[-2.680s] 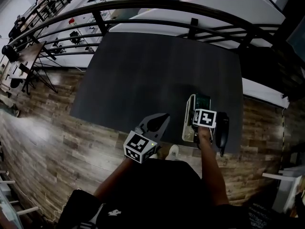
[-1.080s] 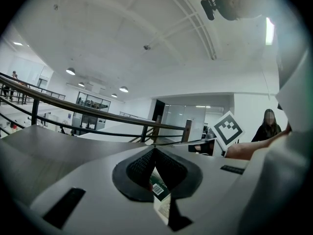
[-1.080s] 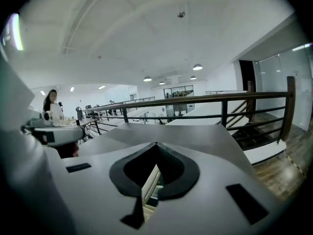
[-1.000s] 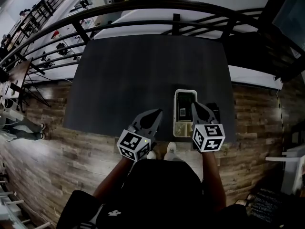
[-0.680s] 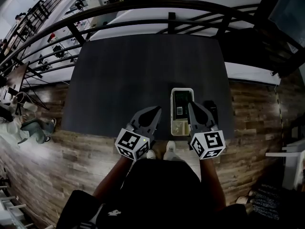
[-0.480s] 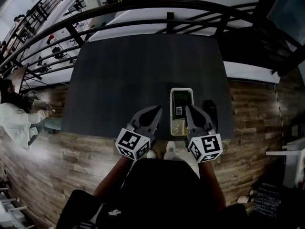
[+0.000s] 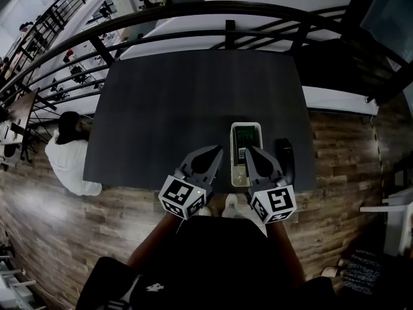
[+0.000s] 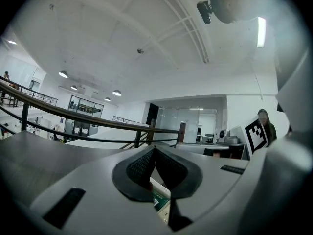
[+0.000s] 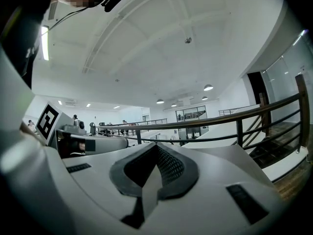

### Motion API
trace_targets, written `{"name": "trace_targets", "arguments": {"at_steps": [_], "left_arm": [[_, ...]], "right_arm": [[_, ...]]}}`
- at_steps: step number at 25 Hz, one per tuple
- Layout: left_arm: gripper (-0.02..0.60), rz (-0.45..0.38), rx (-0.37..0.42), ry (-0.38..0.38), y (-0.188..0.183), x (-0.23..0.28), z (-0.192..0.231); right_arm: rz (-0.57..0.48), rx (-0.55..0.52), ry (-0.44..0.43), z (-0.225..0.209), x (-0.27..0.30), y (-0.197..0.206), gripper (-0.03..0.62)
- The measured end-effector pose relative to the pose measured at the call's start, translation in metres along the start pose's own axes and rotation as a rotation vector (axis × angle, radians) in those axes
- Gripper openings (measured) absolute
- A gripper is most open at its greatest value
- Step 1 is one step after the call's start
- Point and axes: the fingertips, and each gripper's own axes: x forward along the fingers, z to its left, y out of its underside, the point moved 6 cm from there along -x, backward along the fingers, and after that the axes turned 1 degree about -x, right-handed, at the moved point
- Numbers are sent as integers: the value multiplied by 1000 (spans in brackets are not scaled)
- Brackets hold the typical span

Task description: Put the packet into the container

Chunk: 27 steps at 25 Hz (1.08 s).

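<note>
Jaws are seen shut tip to tip and empty on the left gripper [image 7: 215, 152] and the right gripper [image 7: 249, 151], both held at the near edge of the dark matte rectangular table [image 7: 181, 102]. Between them is set the white round-cornered container [image 7: 246, 125], with the green packet [image 7: 246, 136] inside. Bare tabletop is spread left and beyond, bounded by a curved black railing [image 7: 193, 9].

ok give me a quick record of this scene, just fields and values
surface: dark table
container: white, oblong, near the table's front edge
packet: green, inside the container, towards its far end
left claw: shut, empty, left of the container
right claw: shut, empty, by the container's near right side
other: black object right of the container
</note>
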Motion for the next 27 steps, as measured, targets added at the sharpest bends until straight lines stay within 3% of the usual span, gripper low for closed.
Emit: {"name": "trace_targets", "arguments": {"at_steps": [27], "left_arm": [[6,2,-10,-19,3,-4,9]], "right_arm": [[11,-26,-31,7,8,3,3]]}}
